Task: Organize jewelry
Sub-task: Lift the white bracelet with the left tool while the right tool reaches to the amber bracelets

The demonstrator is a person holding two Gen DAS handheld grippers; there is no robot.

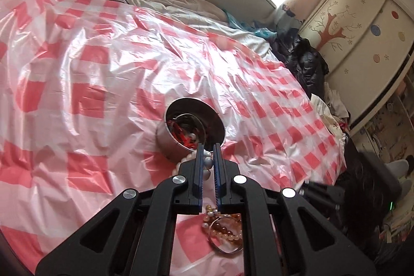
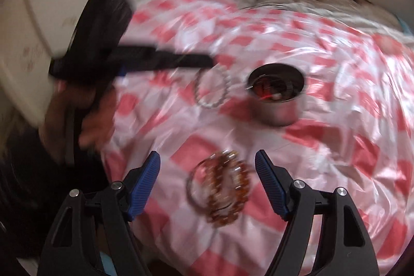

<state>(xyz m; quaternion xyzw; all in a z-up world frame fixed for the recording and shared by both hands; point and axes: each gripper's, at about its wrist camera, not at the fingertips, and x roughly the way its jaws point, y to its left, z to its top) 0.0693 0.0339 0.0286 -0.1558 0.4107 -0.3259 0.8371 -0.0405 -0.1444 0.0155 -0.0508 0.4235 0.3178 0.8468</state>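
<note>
Left gripper [image 1: 209, 146] was clamped on the pearl bracelet [image 2: 212, 88], tin [image 1: 191, 131] just ahead; right gripper [image 2: 207, 159] gaped, empty, above the amber bracelets [image 2: 222, 188].

a glossy crinkled plastic sheet [image 1: 103, 69] bears a shiny metal tin [image 1: 178, 141] and pearly beads [image 1: 208, 162]

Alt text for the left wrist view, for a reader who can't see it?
The left tongs, shut on a white beaded bracelet, hang beside a round steel tin holding red jewelry. More amber bead bracelets lie below on the pink checked plastic sheet.
</note>
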